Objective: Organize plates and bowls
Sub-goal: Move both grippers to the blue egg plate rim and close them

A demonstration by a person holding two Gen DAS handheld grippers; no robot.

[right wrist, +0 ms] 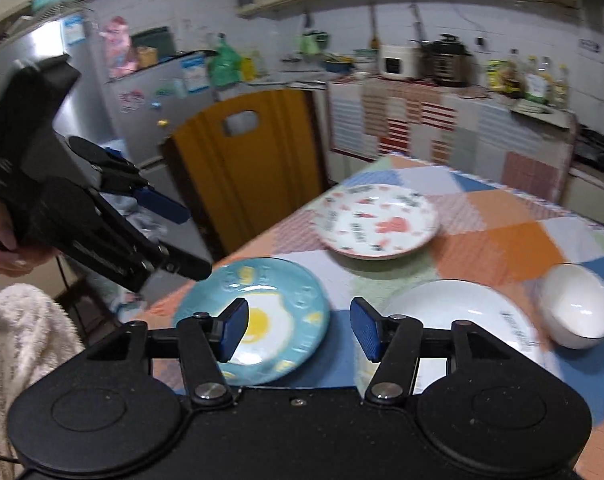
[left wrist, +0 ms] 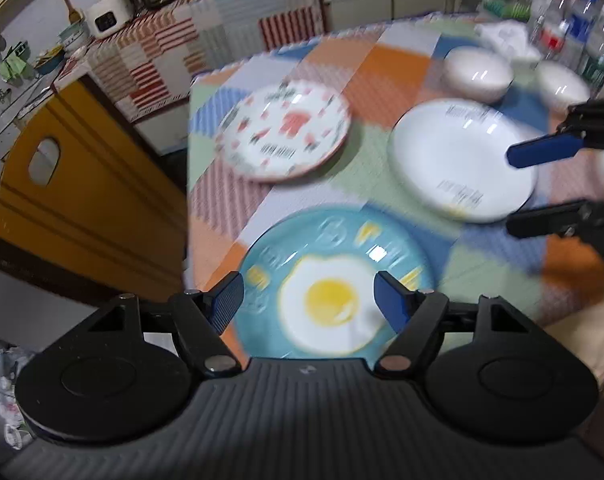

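Both the left tongs (left wrist: 309, 298) and the right tongs (right wrist: 299, 330) hang released and empty above the desk (left wrist: 386, 60), the blue egg plate (left wrist: 334, 280) just ahead of the left pair and the white plate (right wrist: 462, 320) beside the right pair.

The blue plate (left wrist: 334, 280) with the fried-egg print looks like glazed ceramic, glossy, with a bright glint near its far rim. The white plate (left wrist: 462, 160) and the two white bowls (left wrist: 478, 72) are glossy too, each with small highlights. The patterned plate (left wrist: 281, 132) shines less. The tablecloth (left wrist: 382, 64) looks like woven cloth, matt, with a fine ribbed texture. The left gripper (left wrist: 308, 296) has matt black plastic arms, ribbed blue finger pads (left wrist: 227, 300) and small shiny metal pivots. The sleeve (right wrist: 25, 332) near the table's near-left corner is fluffy cloth.
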